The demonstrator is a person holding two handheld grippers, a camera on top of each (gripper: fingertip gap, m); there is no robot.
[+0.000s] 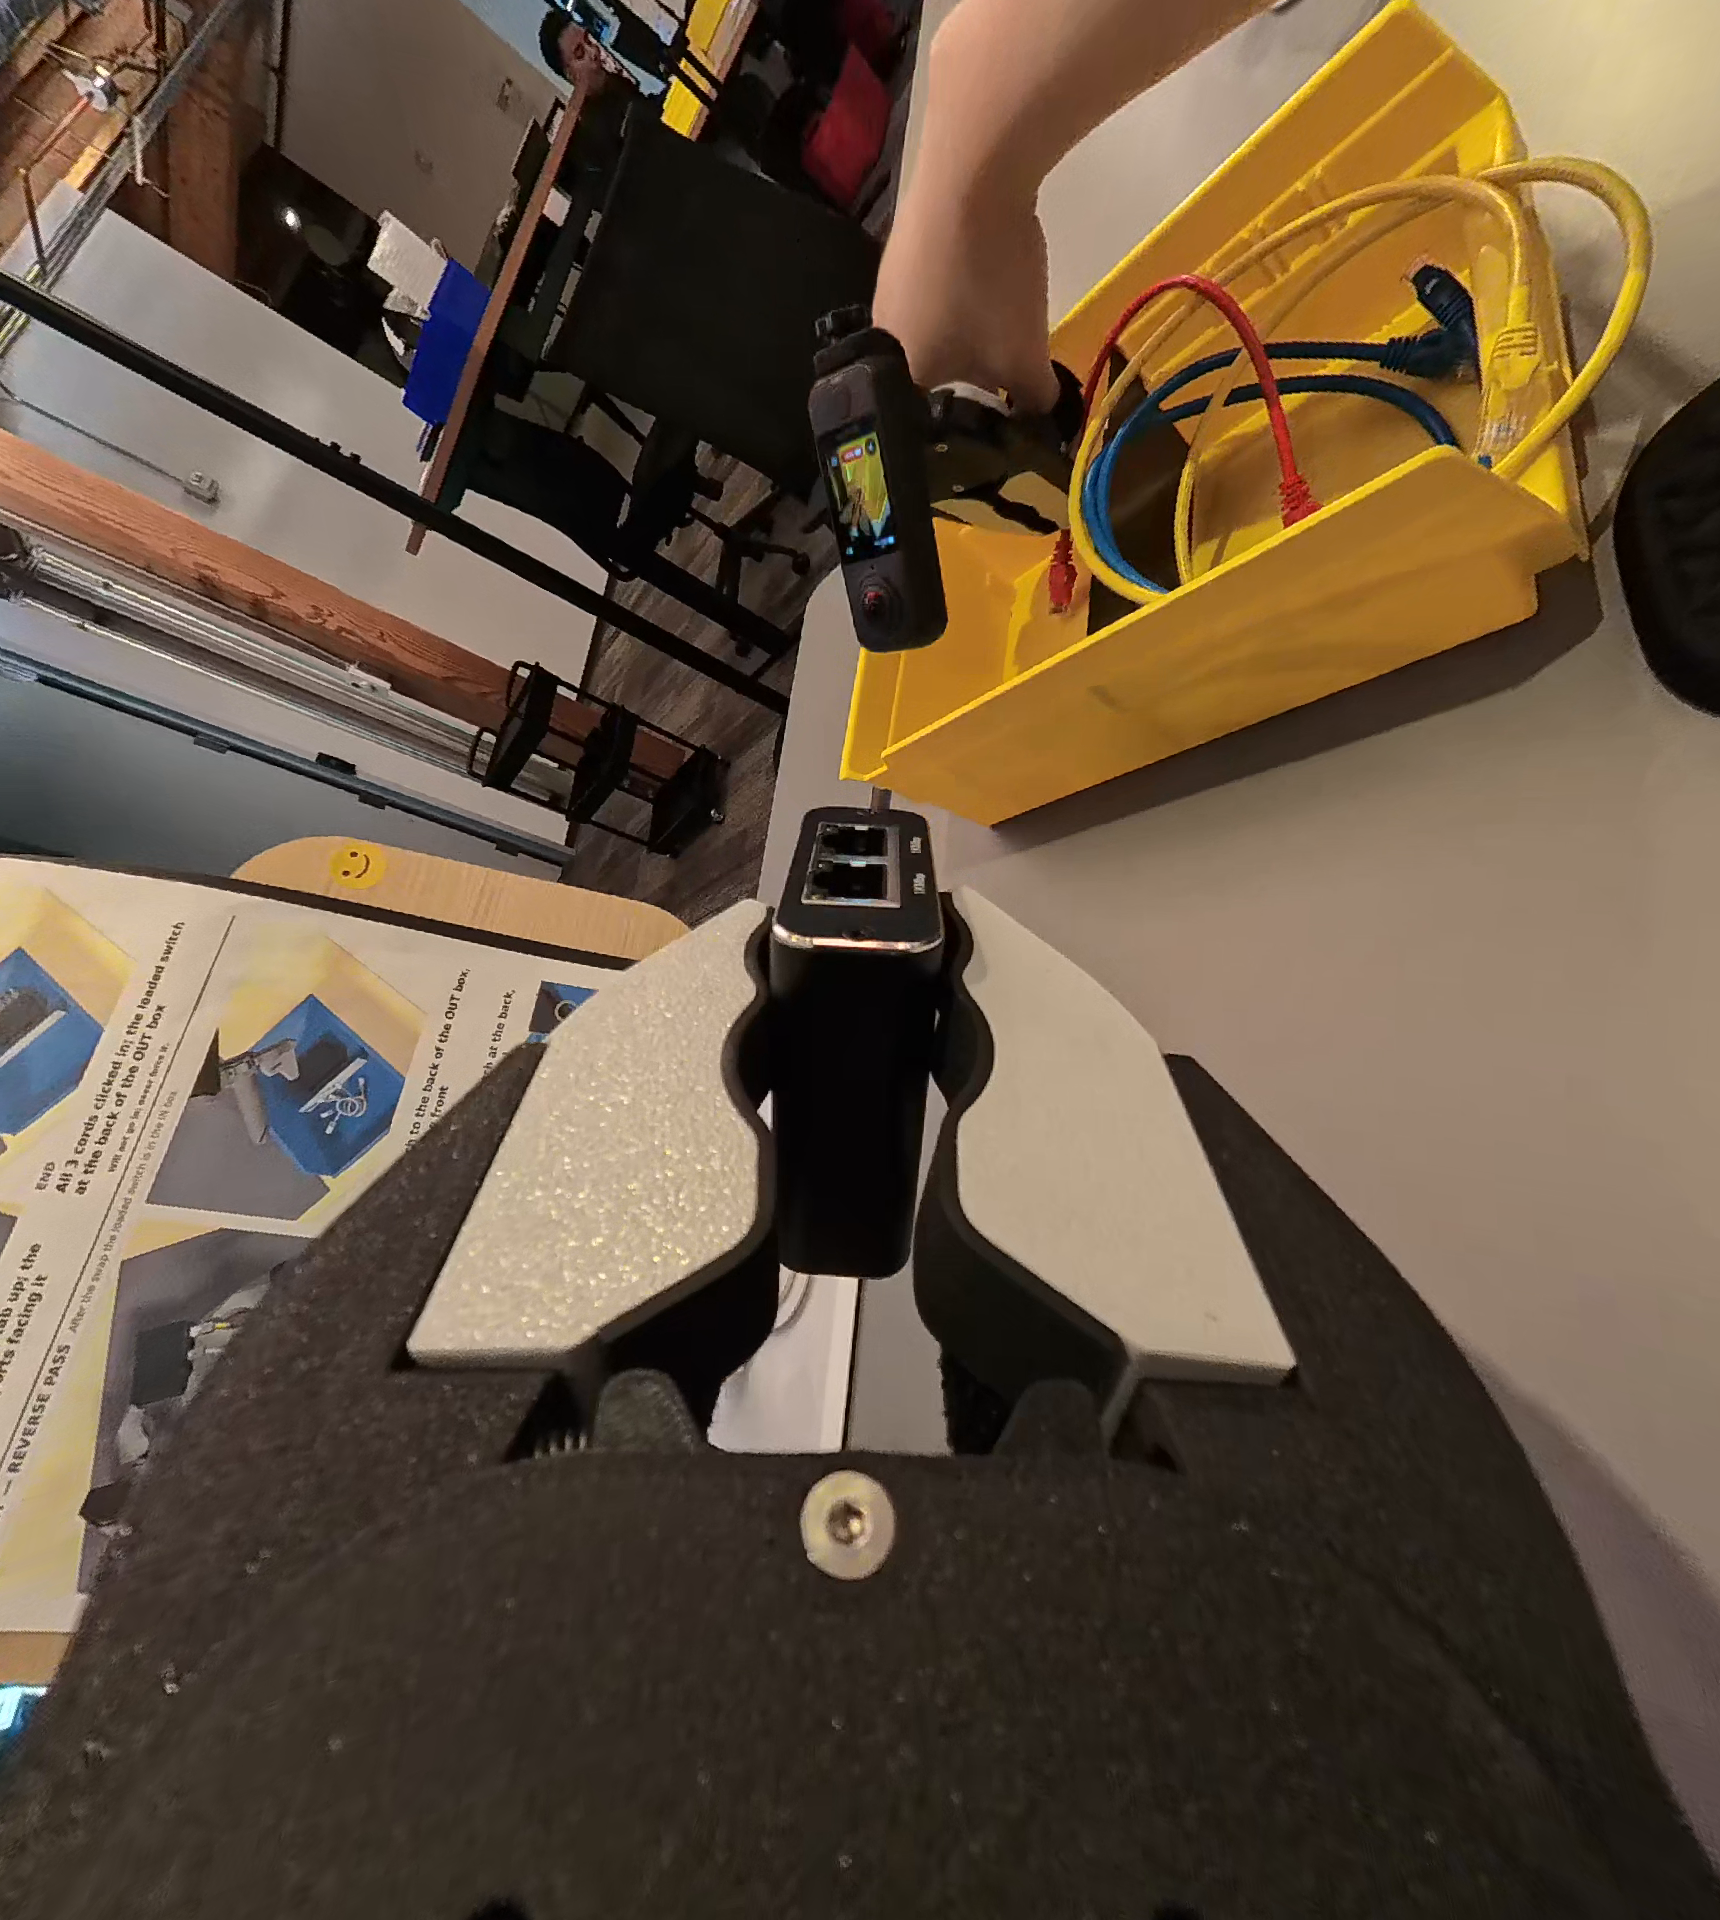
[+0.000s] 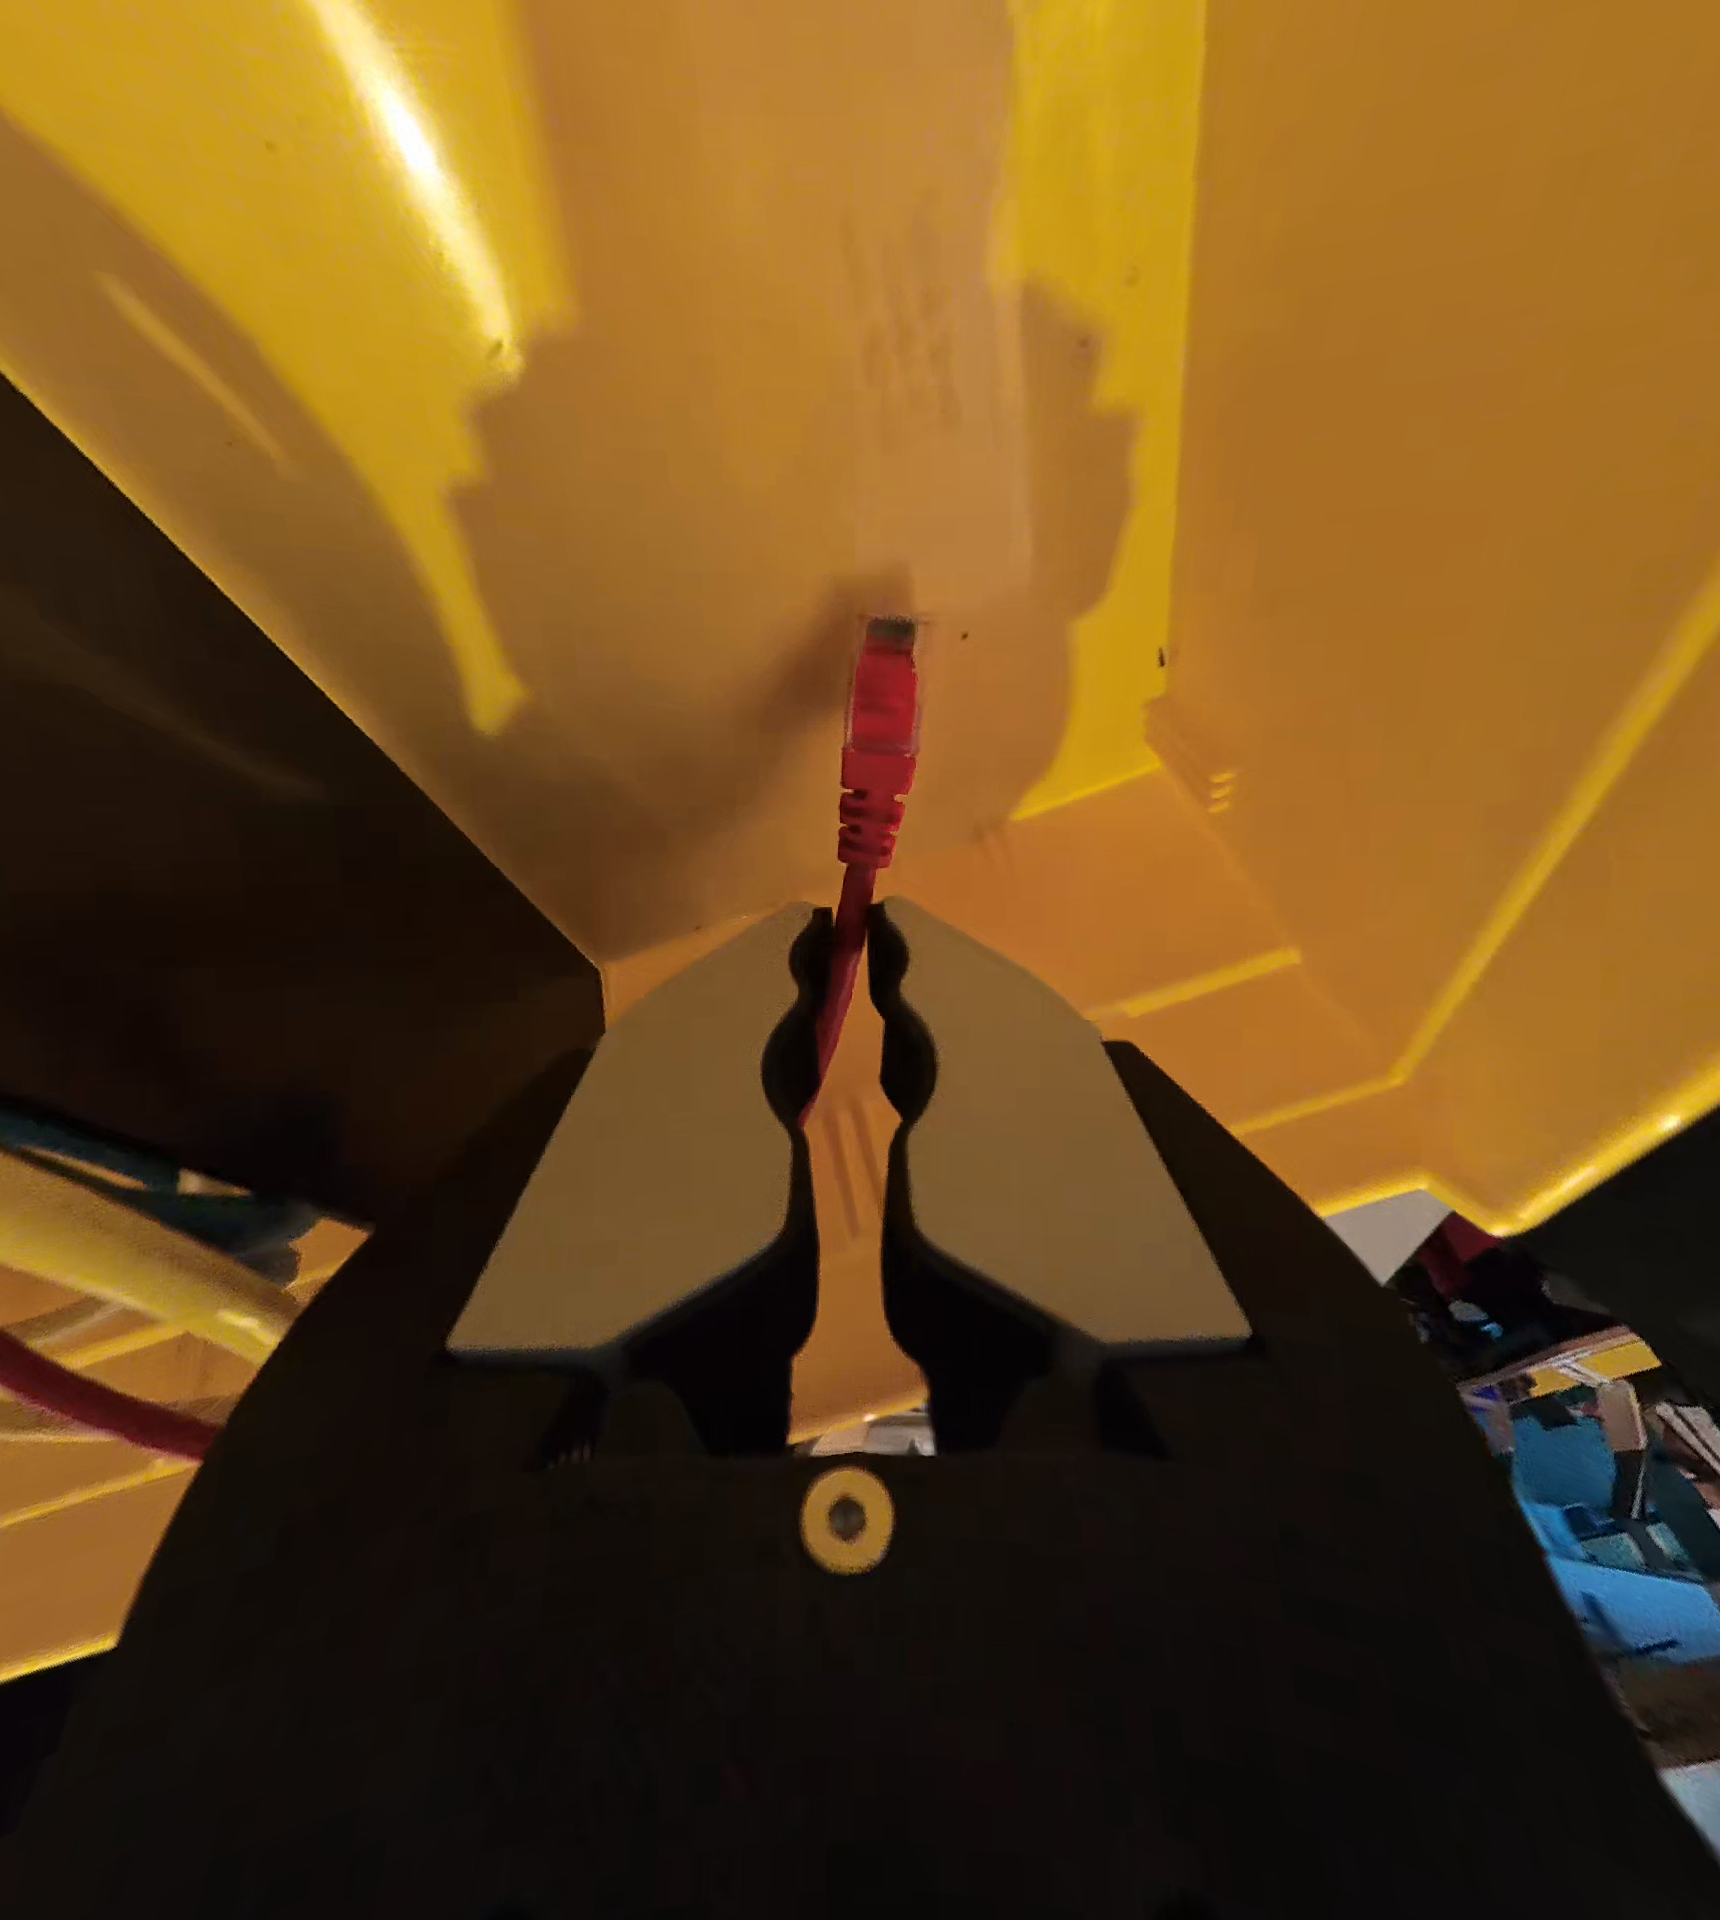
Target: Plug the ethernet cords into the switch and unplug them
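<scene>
Red cord (image 2: 851,997) between fingers (image 2: 690,1122) — inside yellow bin (image 2: 1458,520)

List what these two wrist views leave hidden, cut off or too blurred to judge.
- Left wrist view: the switch's lower end is hidden between the left gripper's fingers; a third port cannot be seen.
- Left wrist view: the right gripper's fingertips are hidden inside the yellow bin, behind its wall and cords.
- Right wrist view: the red cord's plug tip is blurred; its clip side is unclear.
- Right wrist view: the switch is out of frame.
</scene>
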